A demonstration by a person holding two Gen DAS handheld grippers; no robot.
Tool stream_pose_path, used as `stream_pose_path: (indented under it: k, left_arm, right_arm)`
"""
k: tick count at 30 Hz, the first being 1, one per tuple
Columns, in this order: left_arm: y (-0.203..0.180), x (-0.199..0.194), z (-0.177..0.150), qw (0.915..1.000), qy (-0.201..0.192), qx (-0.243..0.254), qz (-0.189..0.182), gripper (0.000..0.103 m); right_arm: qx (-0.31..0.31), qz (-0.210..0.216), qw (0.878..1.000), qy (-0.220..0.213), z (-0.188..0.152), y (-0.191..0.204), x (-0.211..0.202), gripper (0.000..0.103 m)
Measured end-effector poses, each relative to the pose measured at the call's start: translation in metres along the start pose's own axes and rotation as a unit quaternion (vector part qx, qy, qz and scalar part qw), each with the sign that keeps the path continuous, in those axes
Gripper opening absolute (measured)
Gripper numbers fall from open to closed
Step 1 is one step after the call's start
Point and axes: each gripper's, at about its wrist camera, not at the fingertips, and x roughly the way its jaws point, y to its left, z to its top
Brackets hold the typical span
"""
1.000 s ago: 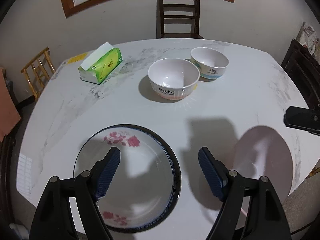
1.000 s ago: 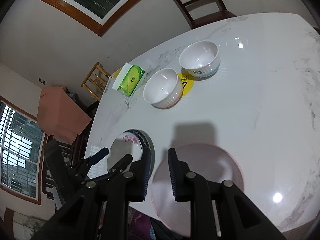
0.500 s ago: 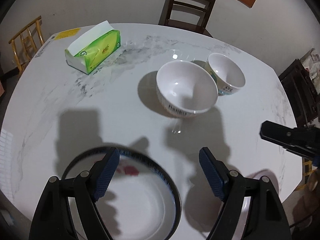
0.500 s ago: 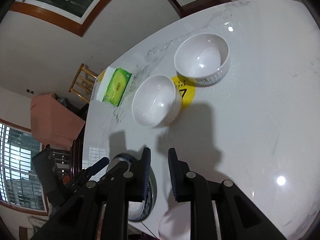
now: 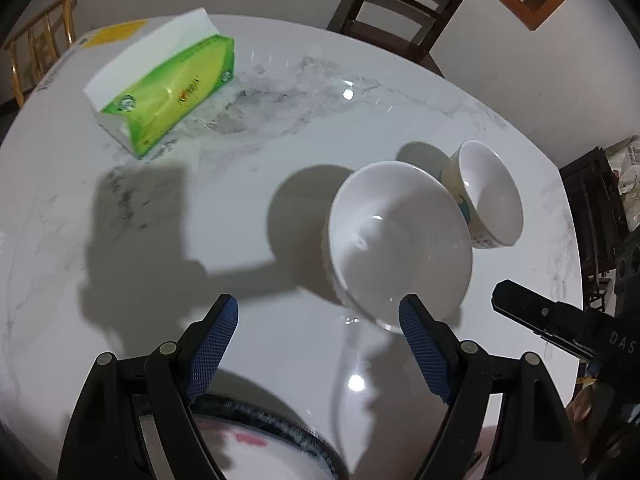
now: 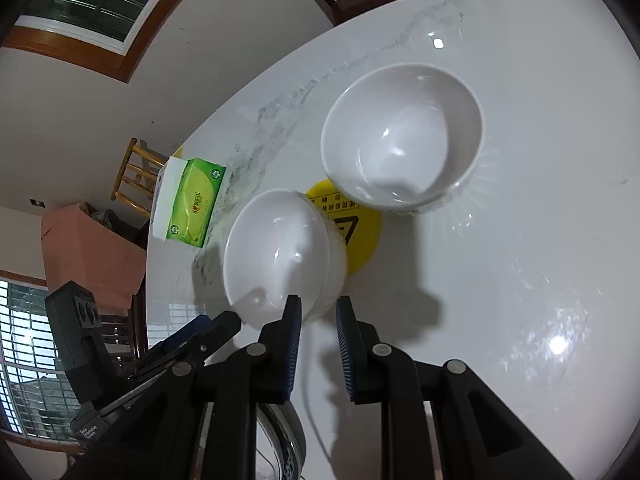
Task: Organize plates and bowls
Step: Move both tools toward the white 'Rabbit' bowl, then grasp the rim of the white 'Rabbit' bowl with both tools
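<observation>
The nearer white bowl [image 6: 280, 256] sits on the marble table [image 6: 540, 240] just ahead of both grippers, its near rim closest to the narrowly parted, empty right gripper [image 6: 318, 344], while the left gripper [image 5: 318, 354] stands spread wide and empty.

Black claw [image 5: 316, 344] arms, silver screws, blue cross-hatched pads [image 5: 212, 344].

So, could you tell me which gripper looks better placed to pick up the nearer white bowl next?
Probably the left gripper: its jaws stand wide, one fingertip already beside the nearer bowl. The right gripper also points at that bowl's rim, but its jaws are nearly closed.
</observation>
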Motion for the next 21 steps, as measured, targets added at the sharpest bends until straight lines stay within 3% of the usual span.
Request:
stream_pose_path:
  k: [5, 11, 15, 17, 18, 21]
  left_arm:
    - [-0.003, 0.018, 0.011, 0.9998, 0.013, 0.003, 0.017, 0.079]
    - [0.001, 0.028, 0.017, 0.9999, 0.01, -0.009, 0.004, 0.075]
    - [0.007, 0.042, 0.019, 0.999, 0.036, -0.024, -0.015, 0.042]
    - [0.008, 0.048, 0.017, 0.9977, 0.041, -0.033, -0.044, 0.034]
    - [0.008, 0.048, 0.016, 0.9972, 0.039, -0.035, -0.053, 0.021]
    - [-0.001, 0.044, 0.011, 0.9988, 0.032, -0.02, -0.03, 0.015]
  right_arm:
    - [0.004, -0.006, 1.0, 0.007, 0.009, 0.001, 0.015, 0.02]
    - [0.004, -0.027, 1.0, 0.005, 0.016, 0.002, 0.029, 0.02]
    - [-0.001, -0.039, 0.999, 0.009, 0.018, 0.001, 0.04, 0.02]
    - [-0.003, -0.036, 0.999, 0.013, 0.018, 0.002, 0.045, 0.017]
    - [-0.001, -0.027, 0.999, 0.018, 0.017, 0.002, 0.048, 0.016]
    - [-0.022, -0.042, 0.999, 0.013, 0.011, 0.009, 0.046, 0.014]
